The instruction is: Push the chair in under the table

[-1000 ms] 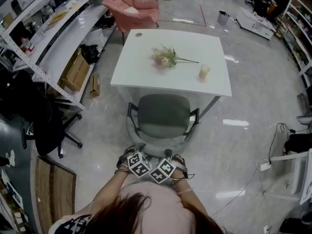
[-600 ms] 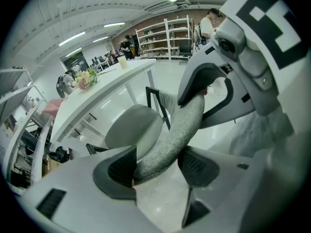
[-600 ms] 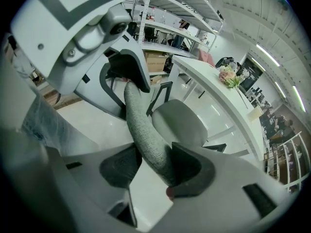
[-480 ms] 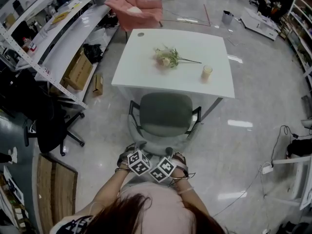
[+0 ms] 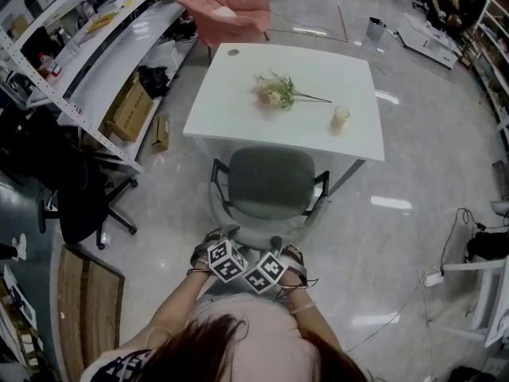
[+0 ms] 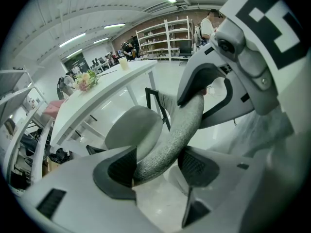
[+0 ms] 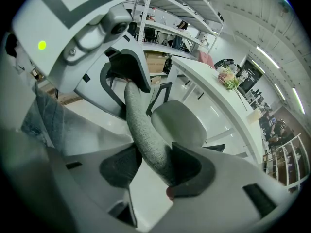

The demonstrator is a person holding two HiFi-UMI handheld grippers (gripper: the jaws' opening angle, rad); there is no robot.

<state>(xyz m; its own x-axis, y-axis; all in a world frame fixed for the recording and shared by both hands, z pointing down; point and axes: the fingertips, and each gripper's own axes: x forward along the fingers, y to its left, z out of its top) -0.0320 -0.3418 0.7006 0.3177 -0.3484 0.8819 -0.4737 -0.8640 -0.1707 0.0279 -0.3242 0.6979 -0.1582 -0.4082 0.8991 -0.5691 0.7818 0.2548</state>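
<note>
Both claws clamp the backrest rim [image 6: 177, 130] of the chair [image 5: 269, 205]. The left claw [image 6: 155, 165] and right claw [image 7: 148, 166] each stand fairly wide, pads against that padded edge. The seat [image 5: 270, 180] reaches the near edge of the tabletop [image 5: 231, 122]. In the head view the marker cubes [image 5: 225, 261] hide the jaws, and the seat covers the chair's base

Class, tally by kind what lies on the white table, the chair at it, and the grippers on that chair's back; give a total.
flower bunch: 1
cream cup: 1
grey chair: 1
grippers, left gripper and right gripper: 2
Total: 5
</note>
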